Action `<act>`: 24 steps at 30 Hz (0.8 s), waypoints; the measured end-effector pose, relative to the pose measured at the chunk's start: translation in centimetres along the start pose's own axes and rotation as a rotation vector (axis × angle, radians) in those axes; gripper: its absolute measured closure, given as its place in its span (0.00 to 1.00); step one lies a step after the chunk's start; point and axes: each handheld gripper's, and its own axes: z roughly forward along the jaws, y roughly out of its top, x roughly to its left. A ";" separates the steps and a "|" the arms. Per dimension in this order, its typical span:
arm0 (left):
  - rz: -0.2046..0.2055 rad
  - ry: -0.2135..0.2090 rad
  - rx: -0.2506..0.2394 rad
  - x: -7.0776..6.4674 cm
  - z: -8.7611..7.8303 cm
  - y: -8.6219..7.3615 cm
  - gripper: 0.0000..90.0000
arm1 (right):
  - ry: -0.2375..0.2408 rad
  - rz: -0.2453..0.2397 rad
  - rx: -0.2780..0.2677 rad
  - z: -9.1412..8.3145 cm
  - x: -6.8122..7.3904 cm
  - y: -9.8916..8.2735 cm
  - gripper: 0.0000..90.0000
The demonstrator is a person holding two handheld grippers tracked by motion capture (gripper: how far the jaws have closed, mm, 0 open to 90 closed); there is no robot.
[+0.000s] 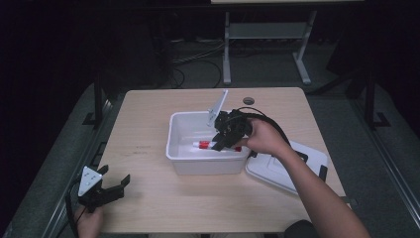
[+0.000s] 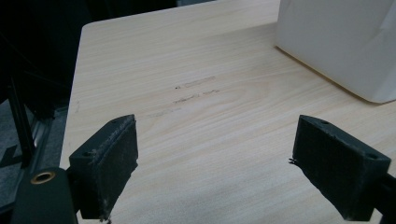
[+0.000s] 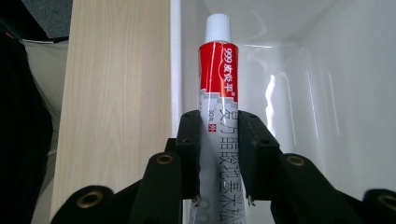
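Glossy red-and-white tube (image 3: 218,116) is clamped by right tongs (image 3: 218,154) inside smooth white plastic bin (image 1: 181,124). Left tongs (image 2: 215,172) are held wide over wood-grain bench (image 2: 196,93).

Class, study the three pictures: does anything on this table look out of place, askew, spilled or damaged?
Nothing looks spilled or damaged. The white bin sits open, its lid lying flat on the table beside it. The right gripper is shut on a red-and-white tube inside the bin; the left gripper is open above bare wood.
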 end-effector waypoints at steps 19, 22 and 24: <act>0.000 0.000 0.001 0.0 0.0 0.0 0.15 | 0.015 0.037 0.027 2.4 -1.4 -1.0 0.79; 0.002 0.000 0.000 0.0 0.0 0.0 0.15 | 0.019 0.038 0.024 2.6 -1.6 -1.1 0.79; 0.002 0.002 0.001 0.0 0.0 0.0 0.15 | 0.022 0.046 0.028 2.8 -1.6 -1.3 0.79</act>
